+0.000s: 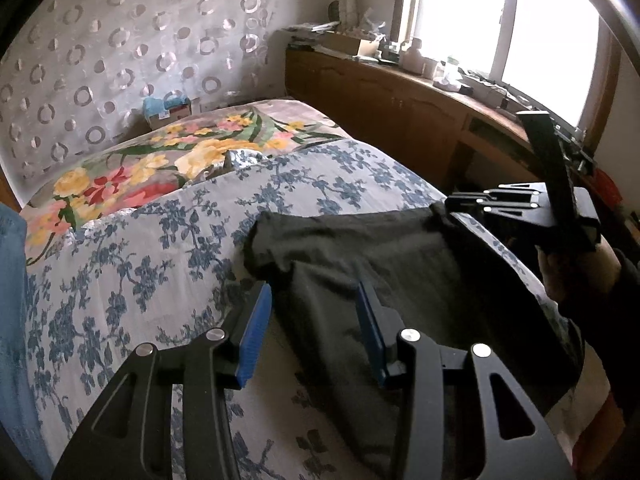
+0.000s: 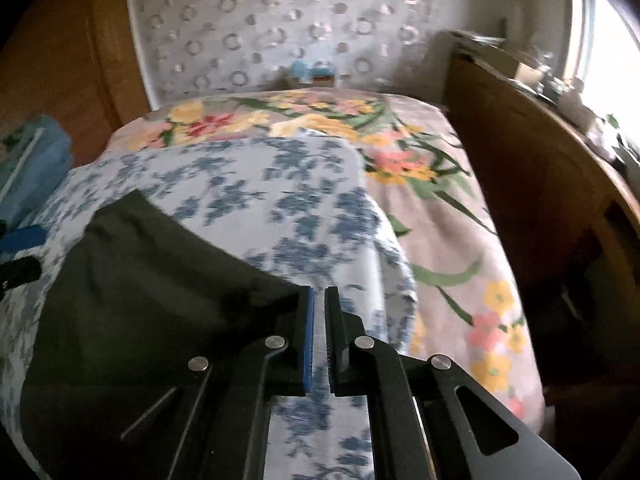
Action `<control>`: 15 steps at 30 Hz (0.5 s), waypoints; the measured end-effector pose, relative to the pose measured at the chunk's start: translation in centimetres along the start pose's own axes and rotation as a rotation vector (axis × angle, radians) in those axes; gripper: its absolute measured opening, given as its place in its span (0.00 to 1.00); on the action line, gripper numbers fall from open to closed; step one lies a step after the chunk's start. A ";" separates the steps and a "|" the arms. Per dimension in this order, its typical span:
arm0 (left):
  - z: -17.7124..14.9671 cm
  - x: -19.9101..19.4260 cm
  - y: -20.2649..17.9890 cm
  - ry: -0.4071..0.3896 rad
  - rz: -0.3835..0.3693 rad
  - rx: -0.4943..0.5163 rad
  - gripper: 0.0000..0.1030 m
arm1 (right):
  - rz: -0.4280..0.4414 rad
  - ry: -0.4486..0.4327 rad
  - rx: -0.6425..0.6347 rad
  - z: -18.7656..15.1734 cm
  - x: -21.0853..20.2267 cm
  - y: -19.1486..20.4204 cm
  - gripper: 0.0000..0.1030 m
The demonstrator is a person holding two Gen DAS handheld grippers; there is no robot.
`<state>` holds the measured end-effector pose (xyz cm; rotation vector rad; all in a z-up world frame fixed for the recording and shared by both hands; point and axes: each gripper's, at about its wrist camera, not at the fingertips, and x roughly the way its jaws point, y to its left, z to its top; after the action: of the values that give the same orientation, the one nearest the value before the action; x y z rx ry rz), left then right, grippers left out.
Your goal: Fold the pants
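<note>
While pants (image 1: 384, 264) lie flat, left fingers (image 1: 256, 332) straddle their edge.

Left wrist view: low over bed, looks along own fingers toward patterned wall (image 1: 120, 40) and window (image 1: 480, 16), close above dark pants (image 1: 360, 248). Right wrist view: also low, faces same wall (image 2: 300, 20), window at right edge. Both share pants, blue-flowered cover (image 1: 140, 260), wooden cabinet (image 1: 380, 96)

Matt dark cloth pants (image 1: 400, 264), printed cotton-like sheet (image 1: 140, 280), glossy wood cabinet (image 1: 392, 108), matt blk plastic tool (image 1: 312, 320).
</note>
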<state>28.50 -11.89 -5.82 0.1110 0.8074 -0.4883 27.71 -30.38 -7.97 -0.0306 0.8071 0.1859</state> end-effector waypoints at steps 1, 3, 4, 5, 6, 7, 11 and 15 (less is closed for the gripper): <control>-0.1 -0.1 -0.1 -0.001 -0.001 0.000 0.43 | 0.004 -0.006 0.016 0.0 -0.1 -0.2 0.05; -0.3 -0.4 -0.2 -0.004 -0.003 -0.001 0.43 | 0.024 -0.013 0.038 -0.1 -0.5 -0.4 0.05; -0.4 -0.5 -0.3 -0.006 -0.004 -0.001 0.43 | 0.023 -0.016 0.042 -0.2 -0.8 -0.4 0.06; -0.6 -0.7 -0.4 -0.008 -0.006 -0.002 0.43 | 0.026 -0.025 0.043 -0.3 -1.2 -0.4 0.07; -0.7 -0.8 -0.5 -0.010 -0.008 -0.001 0.43 | 0.039 -0.042 0.048 -0.5 -1.8 -0.3 0.07; -0.8 -1.0 -0.6 -0.012 -0.008 -0.001 0.43 | 0.060 -0.056 0.051 -0.8 -2.3 -0.1 0.08; -1.4 -1.3 -1.1 -0.015 -0.021 -0.006 0.43 | 0.094 -0.071 0.004 -1.7 -3.6 1.6 0.20; -2.2 -1.1 -1.4 -0.004 -0.025 -0.006 0.43 | 0.078 -0.026 -0.042 -2.1 -2.4 2.4 0.31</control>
<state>25.74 -12.08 -6.40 0.0942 0.8075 -0.5093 24.19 -28.63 -7.58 -0.0360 0.7790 0.2769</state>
